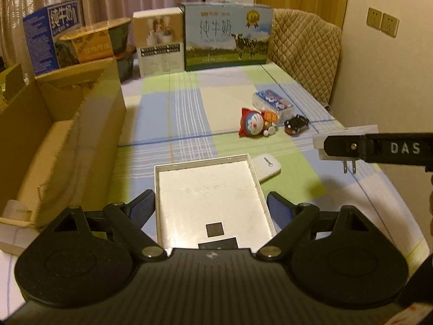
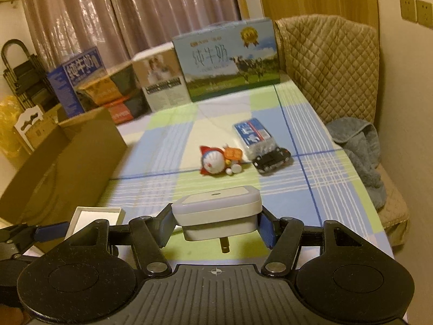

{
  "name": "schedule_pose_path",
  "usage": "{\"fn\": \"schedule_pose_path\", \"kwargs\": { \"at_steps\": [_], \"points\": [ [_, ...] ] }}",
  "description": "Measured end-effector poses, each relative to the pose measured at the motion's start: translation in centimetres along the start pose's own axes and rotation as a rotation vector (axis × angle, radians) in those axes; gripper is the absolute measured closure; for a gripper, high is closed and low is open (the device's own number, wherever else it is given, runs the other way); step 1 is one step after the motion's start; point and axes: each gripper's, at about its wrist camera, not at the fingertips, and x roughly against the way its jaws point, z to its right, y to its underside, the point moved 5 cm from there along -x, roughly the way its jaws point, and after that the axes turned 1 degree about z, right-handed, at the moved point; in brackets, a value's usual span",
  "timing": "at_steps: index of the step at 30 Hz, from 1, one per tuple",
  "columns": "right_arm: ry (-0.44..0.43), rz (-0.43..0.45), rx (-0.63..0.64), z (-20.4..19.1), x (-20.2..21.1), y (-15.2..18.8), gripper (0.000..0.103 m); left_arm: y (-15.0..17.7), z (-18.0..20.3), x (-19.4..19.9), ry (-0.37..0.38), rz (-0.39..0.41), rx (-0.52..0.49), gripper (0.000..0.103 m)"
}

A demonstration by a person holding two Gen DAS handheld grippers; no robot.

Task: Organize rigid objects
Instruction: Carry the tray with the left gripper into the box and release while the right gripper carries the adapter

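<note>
My left gripper (image 1: 212,203) is open, its fingers on either side of a shallow white tray (image 1: 209,187) lying on the checked tablecloth. My right gripper (image 2: 216,223) is shut on a white plug adapter (image 2: 216,211) with metal prongs pointing down, held above the table; it also shows in the left wrist view (image 1: 343,142) at the right. On the cloth lie a white oval device (image 1: 266,166) beside the tray, a Doraemon toy (image 1: 255,124), a black toy car (image 1: 296,124) and a clear pack with a blue label (image 1: 273,104).
An open cardboard box (image 1: 54,140) stands along the left. Milk cartons (image 1: 227,38), a white box (image 1: 159,43) and bowl noodles (image 1: 92,40) line the far end. A quilted chair (image 2: 330,62) with a grey towel (image 2: 360,149) is on the right, by the wall.
</note>
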Motion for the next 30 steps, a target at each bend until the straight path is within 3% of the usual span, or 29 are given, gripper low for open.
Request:
{"fn": "schedule_pose_path", "kwargs": {
  "at_steps": [15, 22, 30],
  "points": [
    [-0.049, 0.056, 0.097, -7.0, 5.4, -0.7, 0.044, -1.6, -3.8, 7.7, -0.039, 0.070, 0.017, 0.017],
    [-0.089, 0.062, 0.154, -10.9, 5.5, -1.2, 0.044, -1.6, -6.8, 10.1, -0.069, 0.091, 0.032, 0.017],
    [-0.162, 0.034, 0.225, -16.7, 3.1, -1.6, 0.044, -2.0, -12.9, 11.6, -0.118, 0.100, 0.056, 0.017]
  ]
}}
